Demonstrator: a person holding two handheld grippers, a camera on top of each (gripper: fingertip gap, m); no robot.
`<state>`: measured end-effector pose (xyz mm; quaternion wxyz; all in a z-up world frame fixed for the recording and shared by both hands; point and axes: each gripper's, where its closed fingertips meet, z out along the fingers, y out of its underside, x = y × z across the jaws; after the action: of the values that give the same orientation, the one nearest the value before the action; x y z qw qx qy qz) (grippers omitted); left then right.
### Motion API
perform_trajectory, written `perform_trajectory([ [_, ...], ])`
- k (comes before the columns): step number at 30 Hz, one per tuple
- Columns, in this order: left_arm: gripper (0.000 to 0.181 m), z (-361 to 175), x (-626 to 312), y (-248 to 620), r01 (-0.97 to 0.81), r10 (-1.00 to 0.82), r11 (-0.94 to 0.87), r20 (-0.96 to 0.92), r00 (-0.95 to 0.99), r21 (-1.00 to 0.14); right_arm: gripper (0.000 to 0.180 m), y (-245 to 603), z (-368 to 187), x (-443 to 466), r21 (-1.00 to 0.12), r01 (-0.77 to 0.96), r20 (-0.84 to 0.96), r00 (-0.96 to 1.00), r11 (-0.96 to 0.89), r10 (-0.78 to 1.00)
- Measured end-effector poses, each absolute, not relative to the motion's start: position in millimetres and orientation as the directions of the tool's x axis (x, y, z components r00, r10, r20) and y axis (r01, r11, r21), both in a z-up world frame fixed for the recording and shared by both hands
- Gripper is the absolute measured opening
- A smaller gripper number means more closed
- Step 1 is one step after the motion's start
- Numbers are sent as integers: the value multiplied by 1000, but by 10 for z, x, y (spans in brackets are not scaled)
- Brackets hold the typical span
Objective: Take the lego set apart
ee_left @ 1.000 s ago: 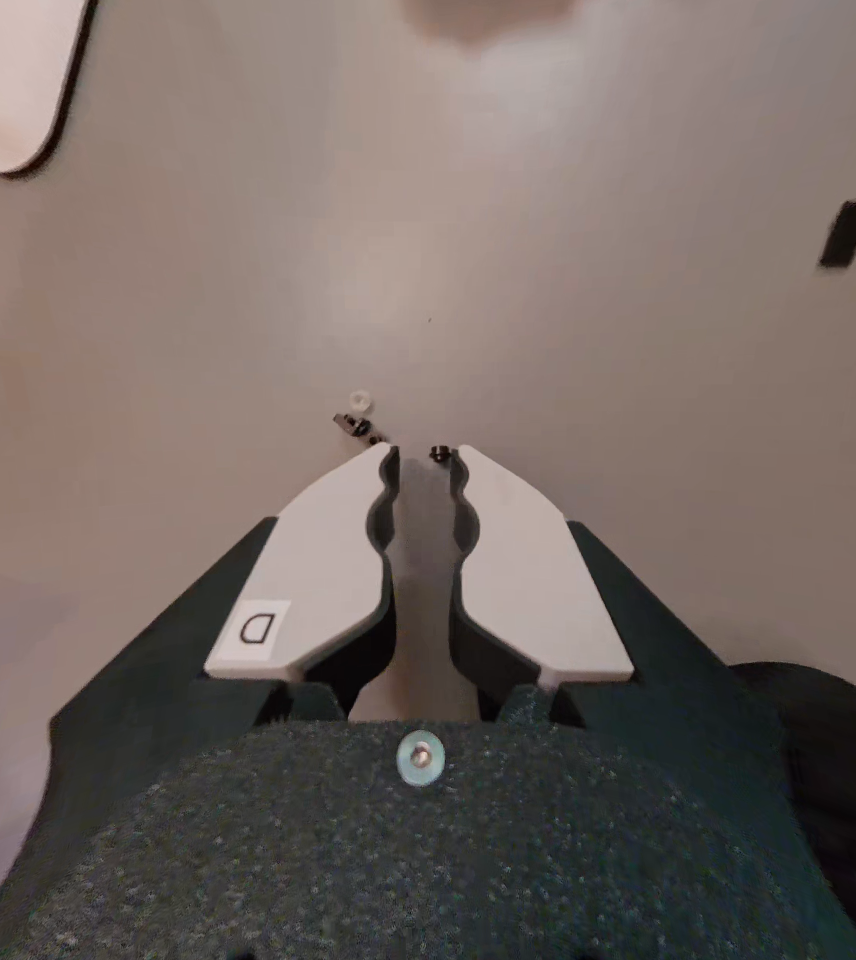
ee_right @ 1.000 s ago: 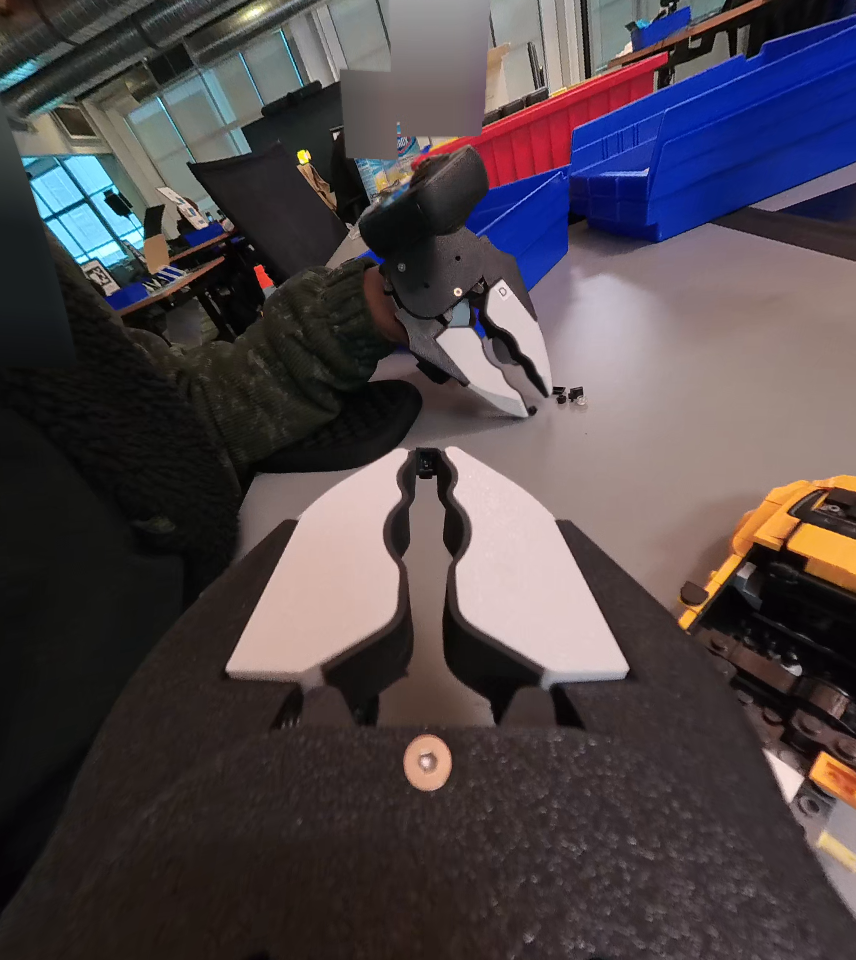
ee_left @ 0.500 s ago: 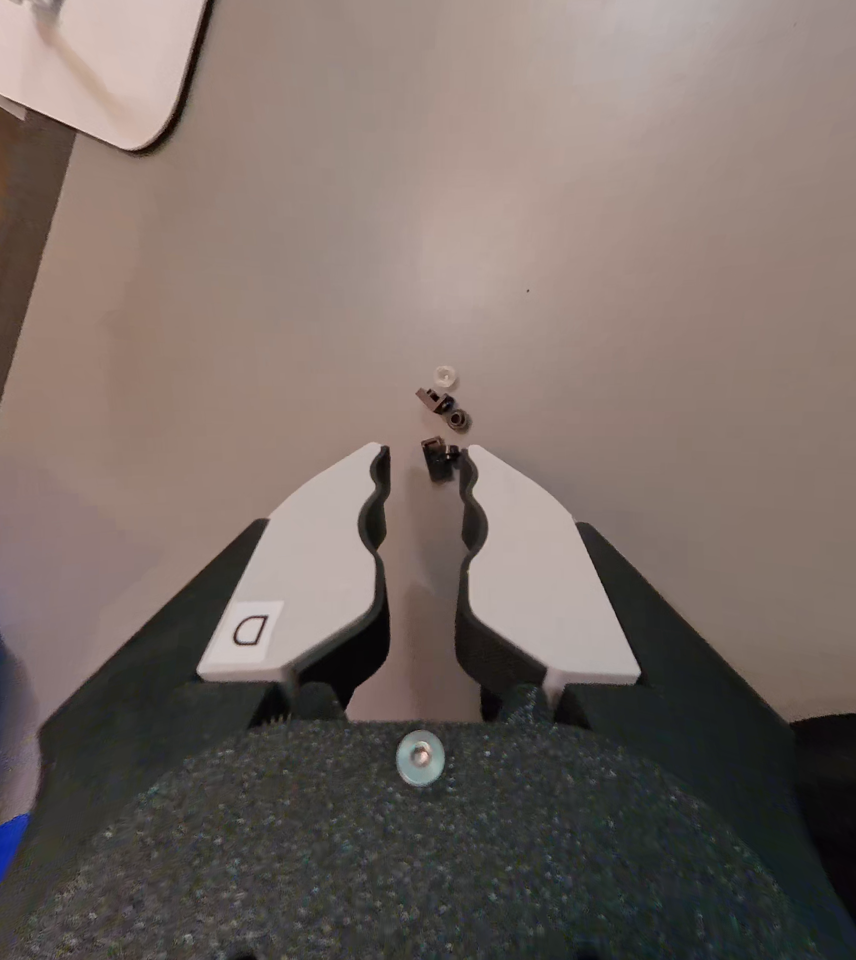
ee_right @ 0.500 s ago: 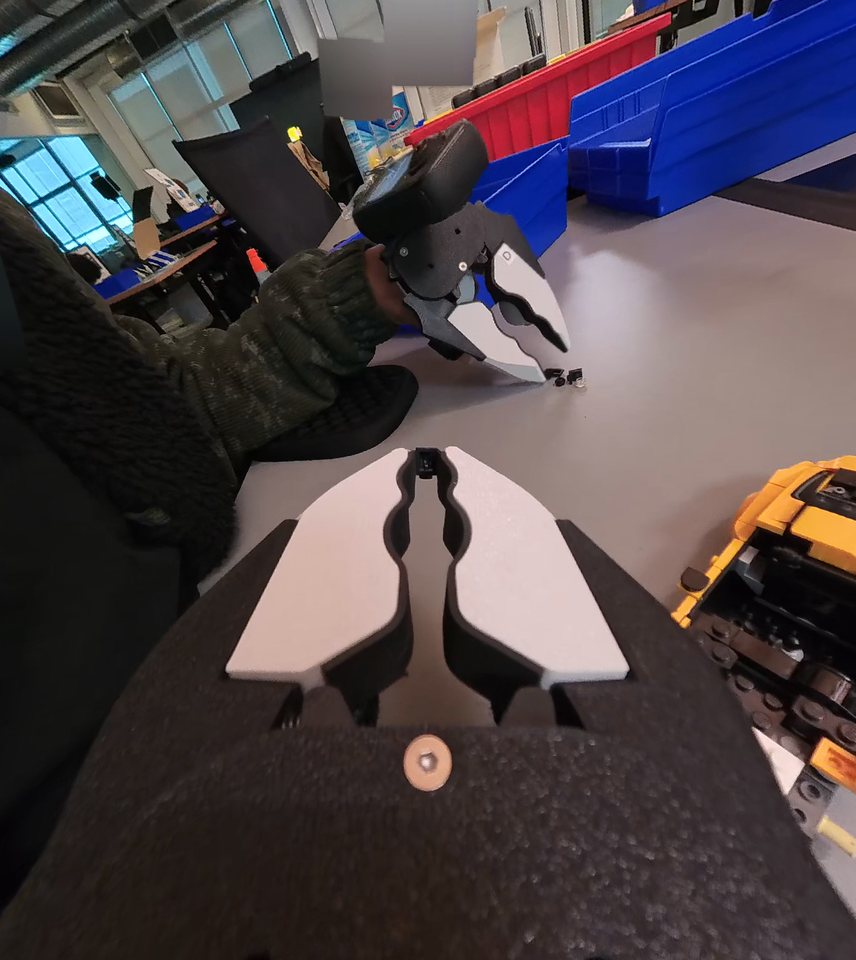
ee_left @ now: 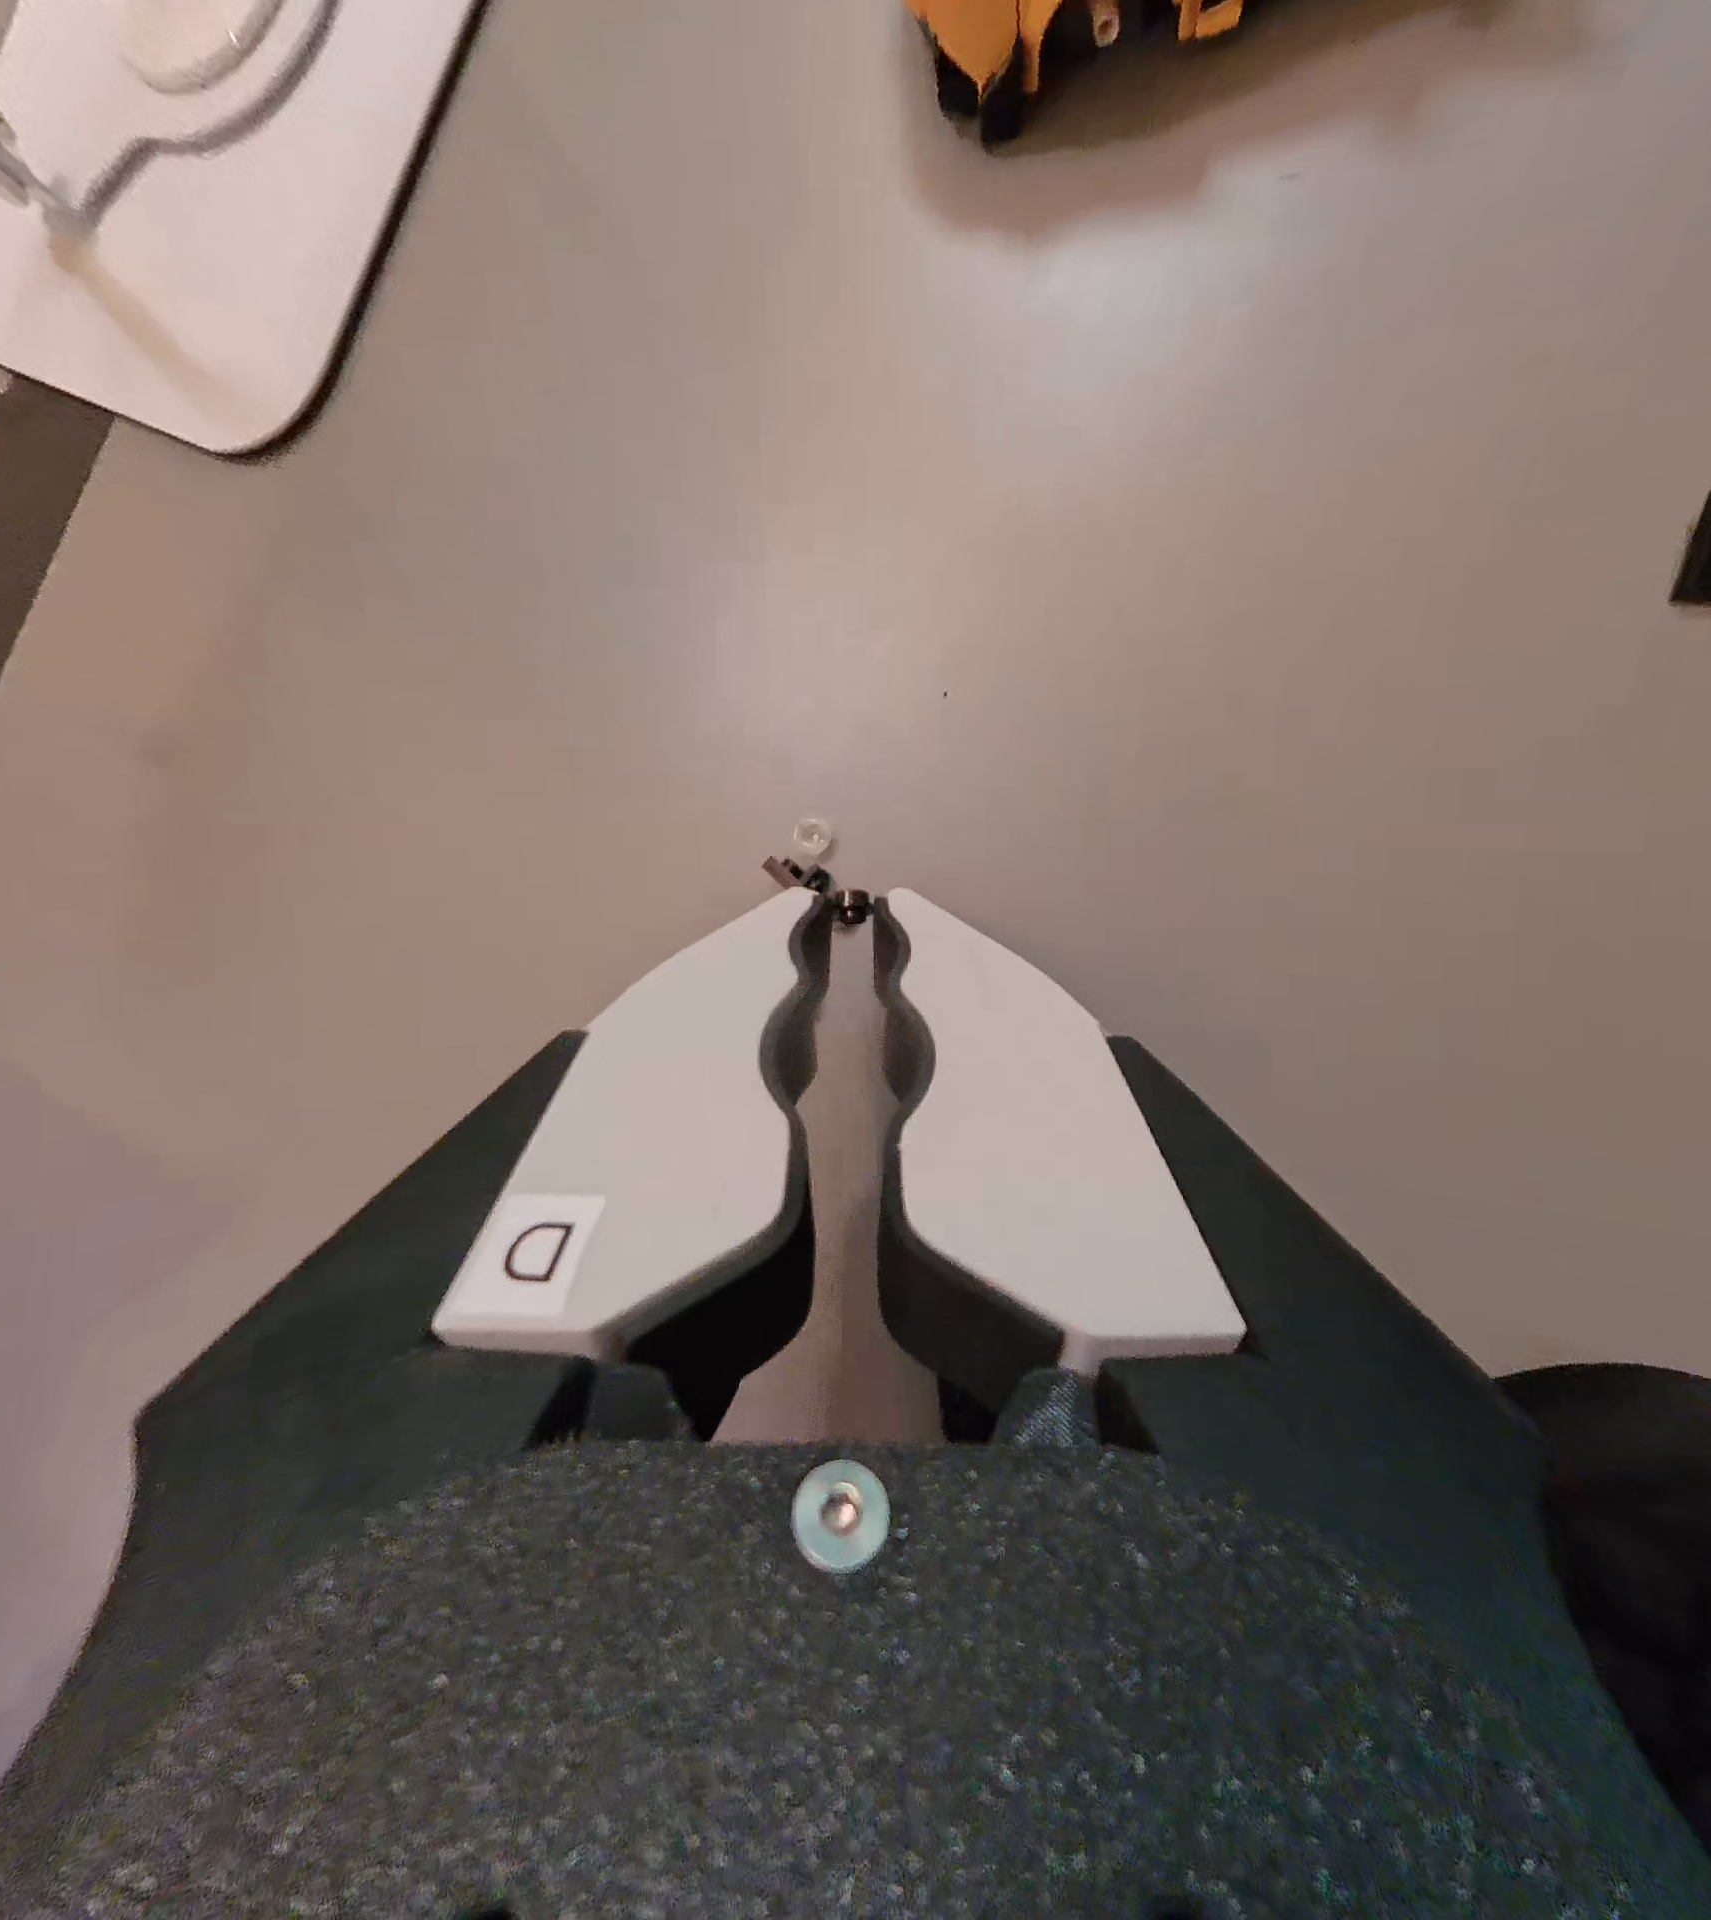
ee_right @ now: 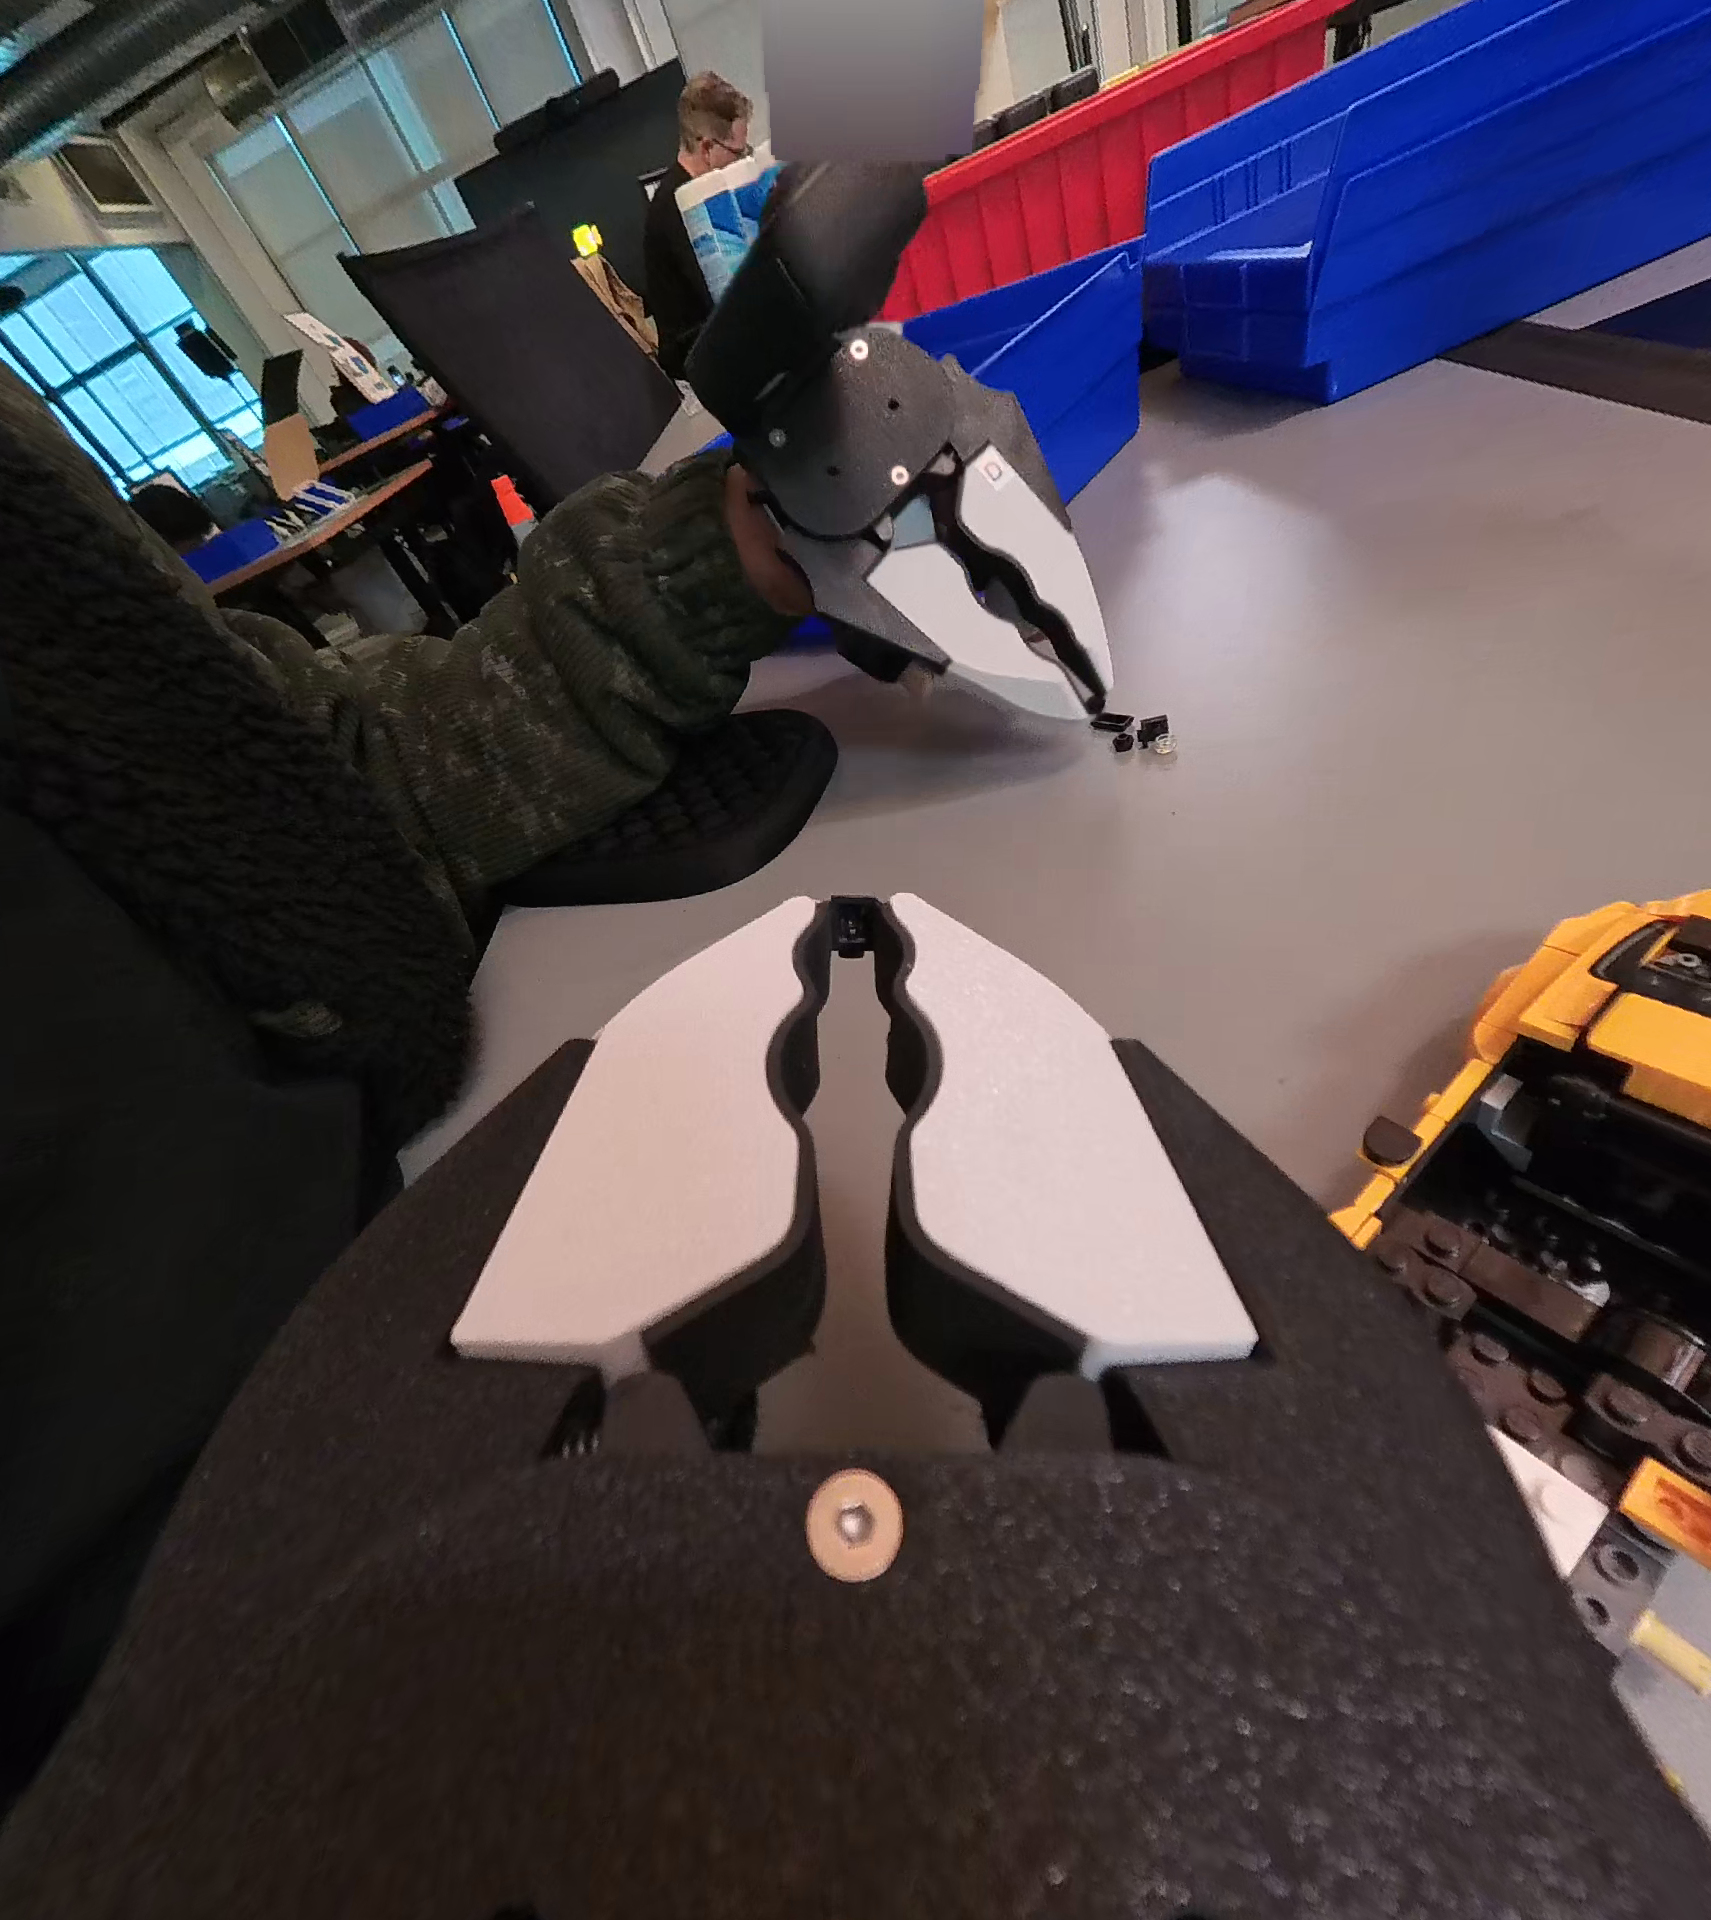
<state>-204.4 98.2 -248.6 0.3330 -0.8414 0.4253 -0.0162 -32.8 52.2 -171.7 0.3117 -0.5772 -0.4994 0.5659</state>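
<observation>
The right claw [ee_right: 853,914] pinched a tiny black block [ee_right: 849,925] at its tips. The left claw [ee_left: 849,902] was nearly shut, w/ a small black bit [ee_left: 849,908] between its tips; can't tell if gripped. The bumpy yellow & black lego car [ee_right: 1651,1236] sat at mid-right on the smooth gray desk [ee_right: 1350,727].

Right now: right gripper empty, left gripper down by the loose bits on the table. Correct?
Not quite. The right gripper is shut on a small black piece, as the right wrist view shows. The left gripper is down by the loose bits.
</observation>
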Motion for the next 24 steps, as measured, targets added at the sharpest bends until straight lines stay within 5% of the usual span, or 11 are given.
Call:
perform_trajectory([
  [8,27,-2537,-2078,1015,-696,-710,-441,-255,657,-566,7,520,-1728,-332,-923,230,-345,-140,-308,928],
  [16,28,-2637,-2060,1008,-724,-728,-438,-262,634,-533,7,623,-1734,-515,-914,220,-366,-79,-342,927],
  [24,30,-2472,-1882,1053,-740,-733,-319,-341,588,-591,7,929,-2054,-1345,-860,385,-346,46,-336,937],
])
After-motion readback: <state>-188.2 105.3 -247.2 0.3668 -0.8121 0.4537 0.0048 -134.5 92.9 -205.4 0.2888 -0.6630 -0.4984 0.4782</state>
